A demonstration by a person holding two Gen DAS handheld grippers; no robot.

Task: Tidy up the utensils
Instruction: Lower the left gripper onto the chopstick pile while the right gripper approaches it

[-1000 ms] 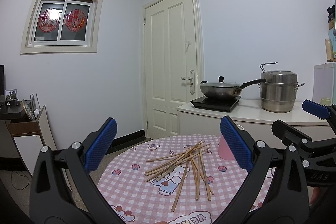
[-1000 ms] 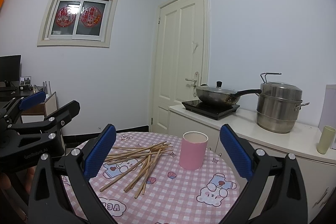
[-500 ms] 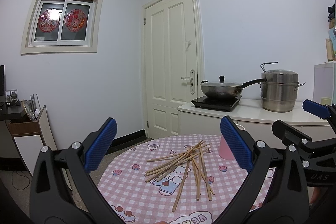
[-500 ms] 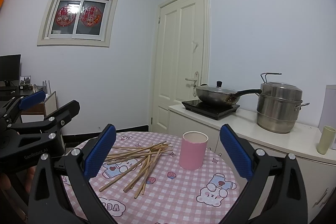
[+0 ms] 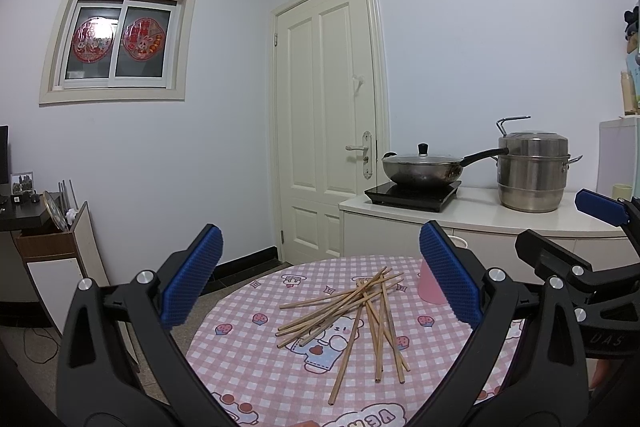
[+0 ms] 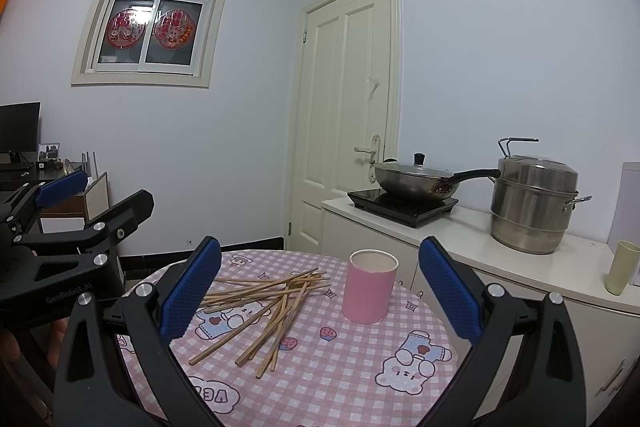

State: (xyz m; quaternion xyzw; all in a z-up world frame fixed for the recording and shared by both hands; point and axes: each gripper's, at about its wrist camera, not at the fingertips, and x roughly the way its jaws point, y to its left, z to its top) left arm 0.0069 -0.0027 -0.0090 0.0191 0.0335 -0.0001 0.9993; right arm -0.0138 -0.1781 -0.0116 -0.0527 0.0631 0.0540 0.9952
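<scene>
One pink cup (image 6: 369,286), roughly ten chopsticks (image 6: 264,301)

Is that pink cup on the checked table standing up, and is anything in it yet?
The pink cylindrical cup stands upright, mouth up. No wooden chopsticks stick out; they lie scattered beside it. Its bottom is hidden.

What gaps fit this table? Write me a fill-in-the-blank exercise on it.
1. The loose wooden chopsticks lie on the ____ checked tablecloth.
2. The pink cylindrical cup stands ____.
3. The left claw and right claw are both ____.

Missing words: pink; upright; open
</scene>
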